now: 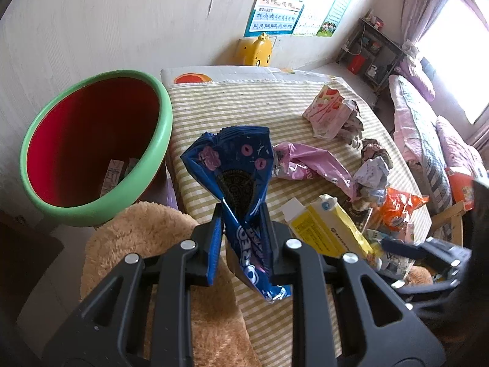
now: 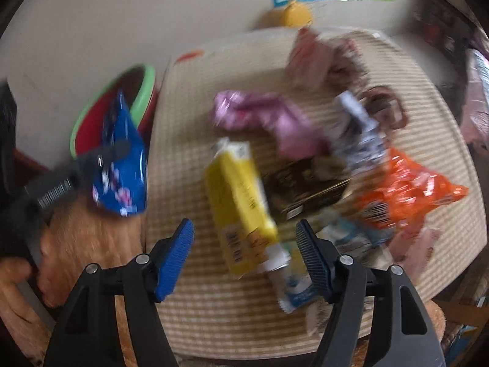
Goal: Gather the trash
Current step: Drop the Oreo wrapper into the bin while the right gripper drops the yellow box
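My left gripper (image 1: 241,214) is shut on a blue Oreo wrapper (image 1: 235,165) and holds it above the table's left edge, just right of a bin (image 1: 91,140) that is red inside with a green rim. The wrapper (image 2: 122,165) and bin (image 2: 143,98) also show in the blurred right wrist view. My right gripper (image 2: 244,238) is open over the striped table (image 2: 214,315), with a yellow carton (image 2: 238,202) between its jaws. Pink wrappers (image 1: 311,165), crumpled paper (image 1: 369,174) and an orange bag (image 1: 400,208) lie on the table.
A tan plush seat (image 1: 137,244) sits below the left gripper. A few scraps lie in the bin. A bed (image 1: 428,140) stands at the right, and posters (image 1: 281,3) hang on the wall behind the table.
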Tool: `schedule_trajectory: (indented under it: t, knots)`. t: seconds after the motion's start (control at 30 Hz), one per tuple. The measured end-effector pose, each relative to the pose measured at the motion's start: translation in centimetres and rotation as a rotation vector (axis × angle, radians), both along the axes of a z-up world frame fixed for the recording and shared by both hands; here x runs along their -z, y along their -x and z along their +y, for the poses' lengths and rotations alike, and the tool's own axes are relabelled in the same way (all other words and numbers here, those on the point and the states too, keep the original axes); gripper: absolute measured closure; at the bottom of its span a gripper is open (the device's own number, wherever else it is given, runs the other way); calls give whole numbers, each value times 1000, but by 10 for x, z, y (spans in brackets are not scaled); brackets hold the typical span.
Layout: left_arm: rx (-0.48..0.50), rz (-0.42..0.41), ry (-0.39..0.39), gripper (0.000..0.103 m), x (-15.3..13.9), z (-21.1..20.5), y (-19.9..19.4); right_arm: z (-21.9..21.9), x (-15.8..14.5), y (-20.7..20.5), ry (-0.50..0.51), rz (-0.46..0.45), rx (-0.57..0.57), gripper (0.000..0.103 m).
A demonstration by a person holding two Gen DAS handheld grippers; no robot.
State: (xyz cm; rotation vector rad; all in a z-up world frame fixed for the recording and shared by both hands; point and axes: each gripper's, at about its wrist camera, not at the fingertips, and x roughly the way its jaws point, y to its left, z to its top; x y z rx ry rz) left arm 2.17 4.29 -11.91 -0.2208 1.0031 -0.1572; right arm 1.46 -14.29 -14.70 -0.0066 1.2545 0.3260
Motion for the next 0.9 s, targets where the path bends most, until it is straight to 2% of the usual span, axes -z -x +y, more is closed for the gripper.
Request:
schedule_trajectory:
  t: [0.03,0.13,0.3,0.43,0.5,0.57,0.77,0.9]
  knots:
    - [-1,1,4,83,0,1,0,3,5,0,5,19,-10,80]
    - [-4,-4,15,82,-1,3,0,5,9,2,-22,39,-8,86]
    - [-14,-14,43,82,-7,8,1,5,-11,6,-57,-3,6,87]
    - [-10,-61,61,82,-28,18,0,-1,-33,-2,-125,-38,52,87]
    - [-47,-123,39,82,-44,36,-3,1,-44,-10,-167,-61,64,87]
    - [-97,-143,11,82,-52,60,-10,12,-56,-21,-203,-79,52,87]
    - [-289,-56,-18,82,-29,140,-29,74,-67,-54,-286,-88,-57,87]
    - [-325,-24,-48,82,-16,163,-34,127,-67,-71,-310,-95,-151,87]
